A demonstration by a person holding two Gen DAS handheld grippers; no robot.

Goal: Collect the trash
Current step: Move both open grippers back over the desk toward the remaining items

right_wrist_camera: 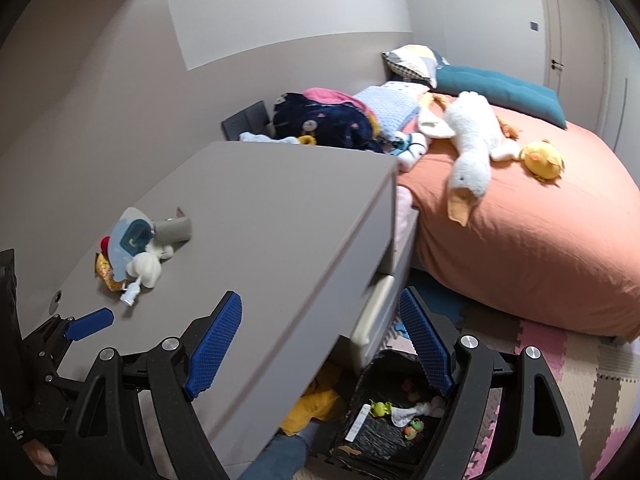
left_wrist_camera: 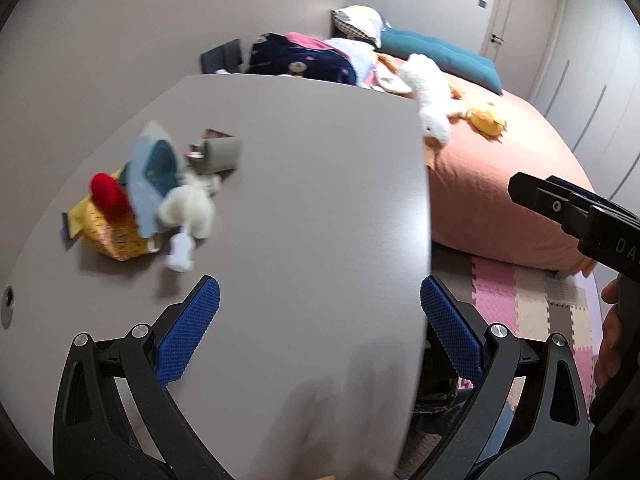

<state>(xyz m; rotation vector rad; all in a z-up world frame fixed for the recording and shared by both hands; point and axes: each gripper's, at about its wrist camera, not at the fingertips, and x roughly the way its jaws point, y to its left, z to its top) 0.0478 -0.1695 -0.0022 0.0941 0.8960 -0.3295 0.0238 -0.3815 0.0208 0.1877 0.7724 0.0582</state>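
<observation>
While both empty, grippers [left_wrist_camera: 320,320] over desk [left_wrist_camera: 300,160].

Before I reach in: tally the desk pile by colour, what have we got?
Yellow wrapper: 1
Red piece: 1
Blue-and-white pack: 1
Grey roll: 1
White pieces: 2, a crumpled wad and a small bottle
Total: 6, not counting a blurred dark scrap at the back.

the desk top [left_wrist_camera: 304,184] looks smooth and matt. the gripper pads [left_wrist_camera: 192,336] are blue, rough-textured rubber on black plastic arms with shiny metal bolts. the goose toy [right_wrist_camera: 472,140] is fluffy plush; the bedsheet [right_wrist_camera: 540,232] is matt cloth.
</observation>
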